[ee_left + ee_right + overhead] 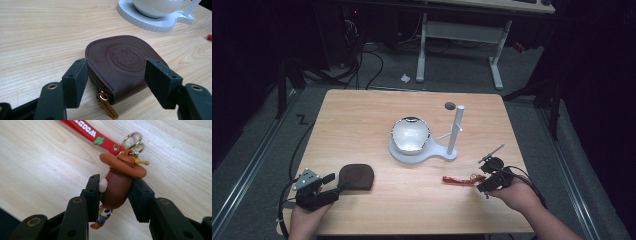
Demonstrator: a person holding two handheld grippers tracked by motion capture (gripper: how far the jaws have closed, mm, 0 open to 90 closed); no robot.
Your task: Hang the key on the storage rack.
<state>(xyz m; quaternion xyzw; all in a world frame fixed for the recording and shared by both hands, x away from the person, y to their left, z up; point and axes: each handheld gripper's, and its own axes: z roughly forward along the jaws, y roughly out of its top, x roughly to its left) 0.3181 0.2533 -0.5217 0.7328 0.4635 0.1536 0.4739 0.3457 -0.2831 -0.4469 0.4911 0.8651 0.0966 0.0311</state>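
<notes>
Brown leather makes up the little coin pouch (pixel 120 67), which is lying zipped shut on the desk (pixel 362 125), so what is inside is hidden. The left gripper (pixel 117 82) is holding its jaws open on each side of the pouch, not squeezing. The right gripper (pixel 116 195) is pinching a cowboy toy keychain (pixel 117 185) with a red strap (pixel 87 131), near the desk's right edge. Next, I think, the pouch needs unzipping so the toy goes in.

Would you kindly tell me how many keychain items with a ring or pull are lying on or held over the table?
2: a cowboy figure keychain clamped in the right gripper, and a brown leather pouch lying between the open jaws of the left gripper.
</notes>
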